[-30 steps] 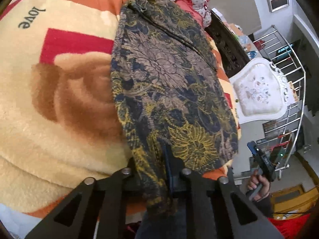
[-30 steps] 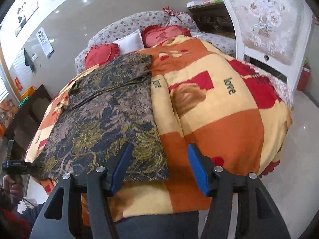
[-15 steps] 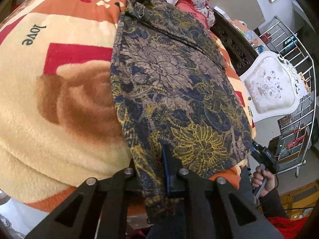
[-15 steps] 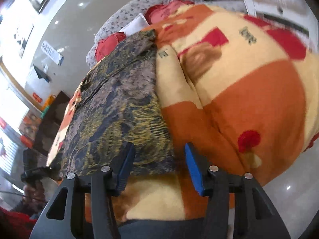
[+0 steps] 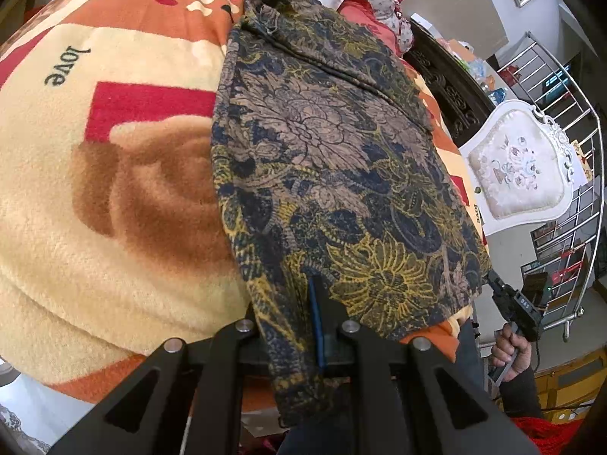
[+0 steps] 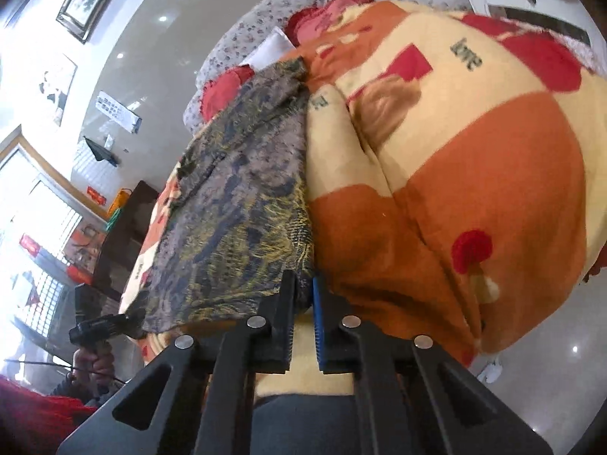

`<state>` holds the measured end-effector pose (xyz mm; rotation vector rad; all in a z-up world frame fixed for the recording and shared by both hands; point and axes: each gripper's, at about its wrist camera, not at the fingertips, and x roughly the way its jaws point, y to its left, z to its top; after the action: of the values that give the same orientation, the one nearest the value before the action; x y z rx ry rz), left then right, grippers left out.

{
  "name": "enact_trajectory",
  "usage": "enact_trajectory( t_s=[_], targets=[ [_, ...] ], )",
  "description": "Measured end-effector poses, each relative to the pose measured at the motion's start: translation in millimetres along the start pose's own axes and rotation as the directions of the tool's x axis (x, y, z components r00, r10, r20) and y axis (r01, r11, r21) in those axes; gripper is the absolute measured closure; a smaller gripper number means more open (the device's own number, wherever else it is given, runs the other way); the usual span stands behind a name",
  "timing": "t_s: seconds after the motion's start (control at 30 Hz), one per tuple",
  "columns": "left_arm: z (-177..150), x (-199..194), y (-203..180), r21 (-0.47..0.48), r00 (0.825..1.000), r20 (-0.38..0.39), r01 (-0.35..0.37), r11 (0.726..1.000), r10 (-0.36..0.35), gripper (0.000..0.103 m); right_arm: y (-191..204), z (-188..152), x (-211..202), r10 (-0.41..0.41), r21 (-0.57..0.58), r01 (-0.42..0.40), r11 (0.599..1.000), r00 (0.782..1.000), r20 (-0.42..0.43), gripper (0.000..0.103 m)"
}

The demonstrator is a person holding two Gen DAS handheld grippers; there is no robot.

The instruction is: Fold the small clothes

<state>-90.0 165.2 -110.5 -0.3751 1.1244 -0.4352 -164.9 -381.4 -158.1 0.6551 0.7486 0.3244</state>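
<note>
orange, cream and red fleece blanket (image 5: 114,227) covers the surface; floral garment (image 5: 334,159) lies on it

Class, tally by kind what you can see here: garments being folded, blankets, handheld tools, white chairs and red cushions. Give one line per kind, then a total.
Floral garment: 1
Blanket: 1
Tools: 2, left tool and right tool, each shut on the garment's near hem
White chair: 1
Red cushions: 2
Total: 7

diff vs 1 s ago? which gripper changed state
The right gripper moved in to the near corner of the floral garment and shut on it; a second ago its jaws stood open, short of the hem. The left gripper stayed clamped on the other near corner. The garment still lies flat on the blanket.
</note>
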Motion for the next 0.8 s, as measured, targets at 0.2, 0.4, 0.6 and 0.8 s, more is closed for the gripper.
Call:
enact_trajectory(
  t_s=[0.2,0.4,0.6,0.8],
  targets=[
    [0,0,1,-0.004,1.0,-0.001,0.013,1.0,-0.013,0.089,-2,12,16,-0.008,0.004,0.008,1.0,1.0,-0.002,0.085],
    [-1,0,3,-0.007,1.0,0.001,0.02,1.0,-0.02,0.088,-15,10,28,0.002,0.071,0.0,0.998,1.0,-0.031,0.081],
    [-1,-2,4,-0.028,1.0,0.007,0.015,0.999,-0.015,0.09,-15,7,29,0.013,0.078,-0.01,0.997,0.999,-0.03,0.082],
    [0,-21,4,-0.042,0.998,0.059,0.013,0.999,-0.01,0.101,8,12,6,-0.003,-0.013,0.003,1.0,1.0,0.002,0.089]
  ],
)
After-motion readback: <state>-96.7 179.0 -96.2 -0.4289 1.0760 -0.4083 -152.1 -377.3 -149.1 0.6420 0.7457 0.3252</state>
